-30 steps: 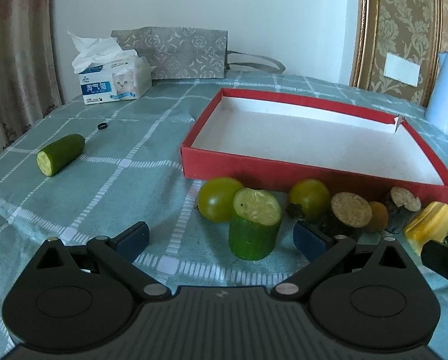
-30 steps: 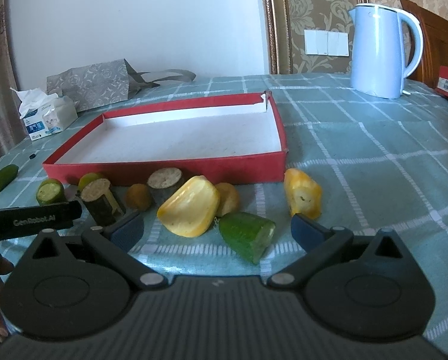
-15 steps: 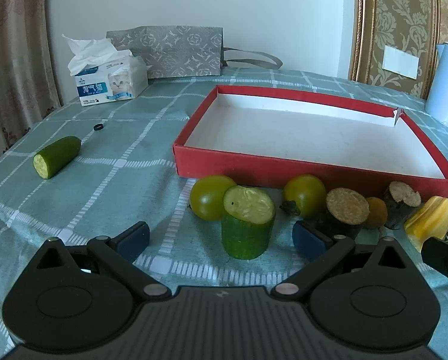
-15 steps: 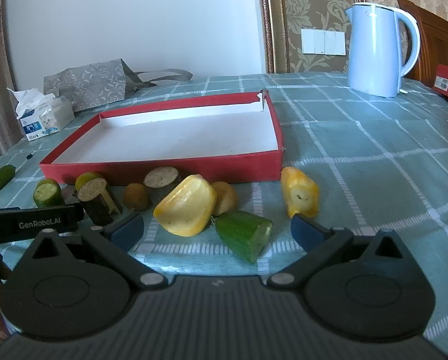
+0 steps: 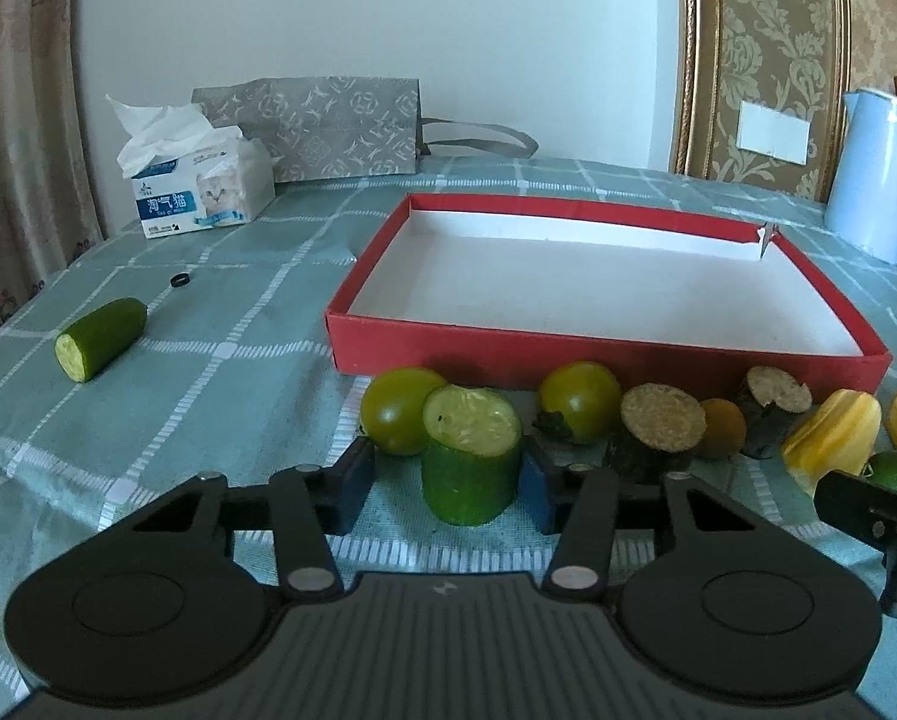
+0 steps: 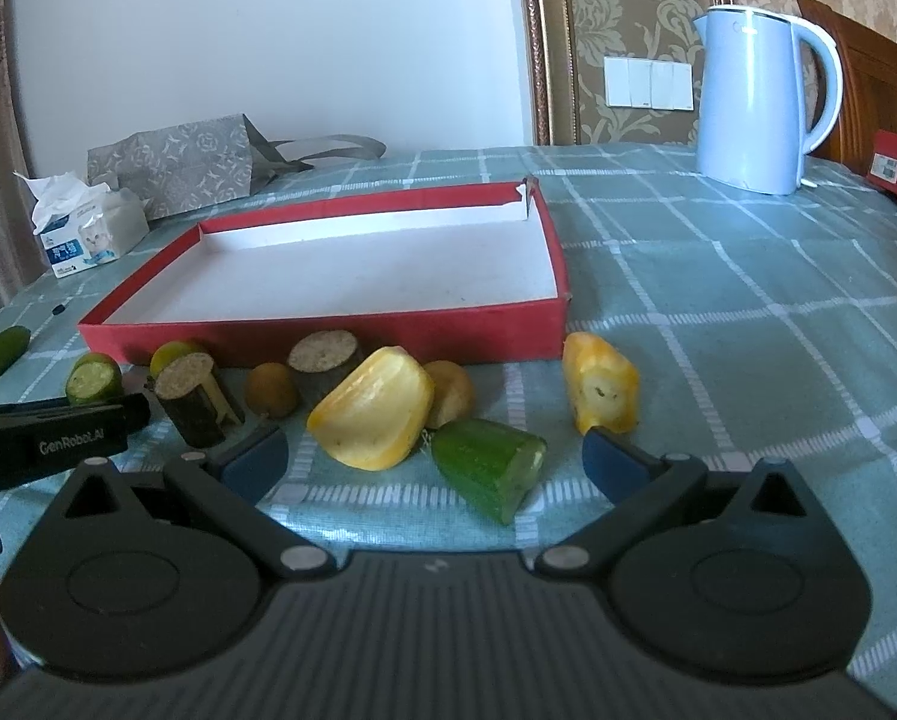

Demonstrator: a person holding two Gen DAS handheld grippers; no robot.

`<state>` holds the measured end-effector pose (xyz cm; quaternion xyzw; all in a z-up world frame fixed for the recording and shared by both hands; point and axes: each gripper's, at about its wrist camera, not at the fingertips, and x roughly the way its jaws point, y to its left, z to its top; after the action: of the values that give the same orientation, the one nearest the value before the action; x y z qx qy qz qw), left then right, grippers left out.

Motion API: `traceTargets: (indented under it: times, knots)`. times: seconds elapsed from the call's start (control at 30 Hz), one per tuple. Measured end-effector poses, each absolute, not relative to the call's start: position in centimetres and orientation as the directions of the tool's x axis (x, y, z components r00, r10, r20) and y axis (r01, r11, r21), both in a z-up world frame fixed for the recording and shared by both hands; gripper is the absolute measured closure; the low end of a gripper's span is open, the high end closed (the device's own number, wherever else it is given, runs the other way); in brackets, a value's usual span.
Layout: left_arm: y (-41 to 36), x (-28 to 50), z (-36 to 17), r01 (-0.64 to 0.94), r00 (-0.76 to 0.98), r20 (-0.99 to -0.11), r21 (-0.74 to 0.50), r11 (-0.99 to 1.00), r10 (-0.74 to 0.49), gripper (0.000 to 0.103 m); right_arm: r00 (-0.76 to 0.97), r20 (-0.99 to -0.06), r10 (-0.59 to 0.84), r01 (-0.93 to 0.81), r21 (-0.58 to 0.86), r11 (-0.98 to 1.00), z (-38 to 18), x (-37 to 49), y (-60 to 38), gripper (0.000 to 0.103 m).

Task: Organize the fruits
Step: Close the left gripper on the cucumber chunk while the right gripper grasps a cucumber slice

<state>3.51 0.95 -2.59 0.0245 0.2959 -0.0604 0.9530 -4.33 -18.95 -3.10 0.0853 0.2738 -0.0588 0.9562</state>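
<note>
The left gripper (image 5: pixel 448 483) has just been closing on the upright cucumber stub (image 5: pixel 471 456); its pads flank the stub, contact unconfirmed. The right gripper (image 6: pixel 433 459) stands wide, holding nothing. Pick-up is under way; next, lift it over the wall into the red tray (image 5: pixel 574 354) just behind.

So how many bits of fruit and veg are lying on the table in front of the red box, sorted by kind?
Cucumber pieces: 3
Green tomatoes: 2
Brown stem chunks: 2
Small brown round fruits: 2
Yellow pieces: 2
Total: 11
</note>
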Motion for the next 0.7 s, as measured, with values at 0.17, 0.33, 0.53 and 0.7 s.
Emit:
traceTargets:
  times: [0.17,0.33,0.53,0.7]
  knots:
    - [1.1,3.0,-2.5,0.160,0.818,-0.560,0.003,0.987,-0.131,0.071,0.848,-0.526,-0.061,0.153,0.133,0.979,-2.9,-4.9,-19.7,0.000]
    - [2.1,2.3,-2.4,0.176,0.823,-0.543,-0.035,0.984,-0.166,0.071,0.858,-0.510,-0.066,0.145,0.118,0.982,-2.8,-7.0,-21.6,0.000]
    - [2.6,1.8,-2.4,0.218,0.807,-0.548,-0.072,0.973,-0.222,0.071,0.871,-0.489,-0.041,0.131,0.152,0.980,-2.7,-8.5,-24.3,0.000]
    - [2.7,1.7,-2.5,0.232,0.801,-0.549,-0.082,0.969,-0.239,0.071,0.872,-0.489,0.005,0.067,0.130,0.989,-2.6,-8.4,-23.7,0.000]
